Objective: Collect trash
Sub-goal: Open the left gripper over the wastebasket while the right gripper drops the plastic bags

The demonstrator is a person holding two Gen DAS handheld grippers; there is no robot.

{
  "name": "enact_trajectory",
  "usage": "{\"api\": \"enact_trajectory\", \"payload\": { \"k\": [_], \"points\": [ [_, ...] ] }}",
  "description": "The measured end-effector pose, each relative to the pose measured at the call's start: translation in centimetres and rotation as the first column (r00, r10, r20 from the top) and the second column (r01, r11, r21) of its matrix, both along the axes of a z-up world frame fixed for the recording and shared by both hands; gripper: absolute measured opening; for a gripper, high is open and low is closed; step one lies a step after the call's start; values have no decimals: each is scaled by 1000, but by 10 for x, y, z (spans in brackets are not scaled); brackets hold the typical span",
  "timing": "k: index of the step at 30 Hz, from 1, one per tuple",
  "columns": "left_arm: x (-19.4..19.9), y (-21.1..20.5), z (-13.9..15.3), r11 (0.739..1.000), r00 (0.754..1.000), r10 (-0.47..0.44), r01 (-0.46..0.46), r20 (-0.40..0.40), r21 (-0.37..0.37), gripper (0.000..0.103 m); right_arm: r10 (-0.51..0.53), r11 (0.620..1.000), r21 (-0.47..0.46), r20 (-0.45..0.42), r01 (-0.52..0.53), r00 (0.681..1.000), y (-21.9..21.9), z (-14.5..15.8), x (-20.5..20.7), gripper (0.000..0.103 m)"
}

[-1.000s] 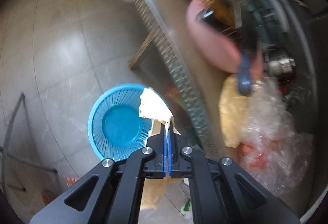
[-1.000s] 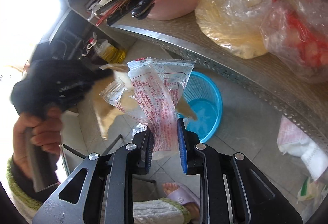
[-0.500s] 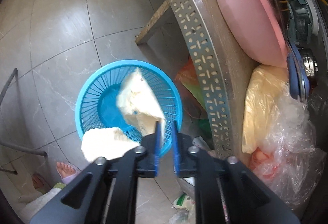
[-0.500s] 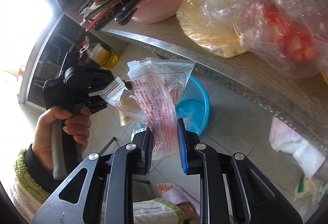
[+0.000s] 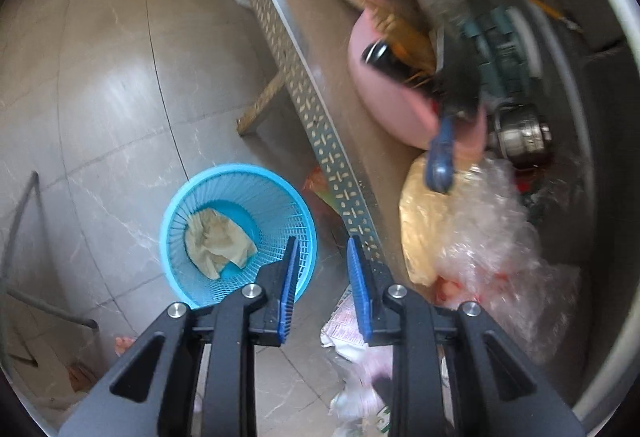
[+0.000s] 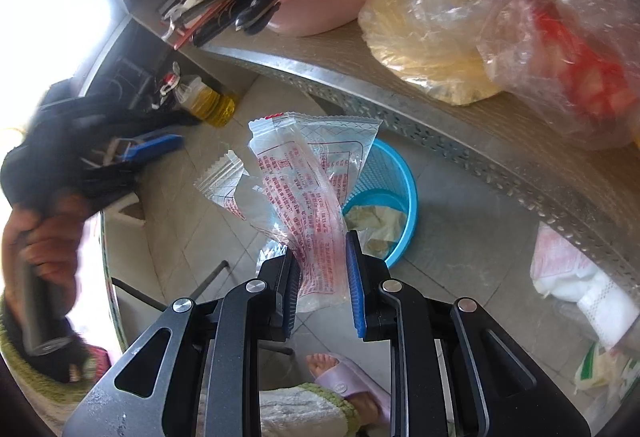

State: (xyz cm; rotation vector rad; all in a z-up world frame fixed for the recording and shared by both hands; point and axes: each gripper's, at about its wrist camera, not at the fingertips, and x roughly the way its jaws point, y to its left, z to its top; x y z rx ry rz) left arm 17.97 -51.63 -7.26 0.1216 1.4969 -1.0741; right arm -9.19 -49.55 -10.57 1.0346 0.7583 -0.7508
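Left wrist view: crumpled beige paper [image 5: 218,242] lies in the blue basket [image 5: 208,193] on the tiled floor, and the left gripper [image 5: 322,257] hangs above the basket's 4 o'clock rim with its jaws apart and nothing between them.
Right wrist view: the right gripper [image 6: 323,266] pinches a clear printed plastic wrapper [image 6: 308,189] that stands up in front of the basket [image 6: 404,193], which sits at about 1 o'clock from the fingertips. From 11 to 3 o'clock a perforated metal shelf edge [image 6: 400,109] overhangs the basket, carrying a pink basin [image 6: 320,3] of knives and tools and clear bags [image 6: 432,21] of food. More litter [image 6: 576,281] lies on the floor at 3 o'clock.
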Motion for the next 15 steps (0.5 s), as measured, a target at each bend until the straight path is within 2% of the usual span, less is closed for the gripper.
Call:
{"api": "enact_trajectory", "payload": {
  "k": [3, 6, 10, 12, 13, 15],
  "points": [
    [5, 30, 36, 999, 997, -5, 8, 72, -37, 27, 51, 999, 11, -37, -50, 998, -7, -15, 21, 21],
    [9, 67, 76, 998, 985, -9, 21, 173, -66, 33, 118, 993, 7, -117, -118, 986, -16, -39, 56, 22],
    [11, 139, 129, 992, 945, 11, 31, 327, -121, 50, 189, 982, 39, -200, -185, 961, -36, -90, 104, 28],
    [12, 180, 147, 987, 924, 49, 13, 380, -159, 58, 219, 976, 46, -240, -214, 946, -46, -119, 123, 45],
    [14, 201, 153, 985, 915, 69, 1, 398, -172, 62, 230, 973, 57, -262, -223, 937, -50, -134, 131, 58],
    [17, 245, 161, 979, 895, 136, -56, 425, -196, 66, 230, 973, 76, -306, -217, 924, -56, -158, 137, 60]
  ]
}}
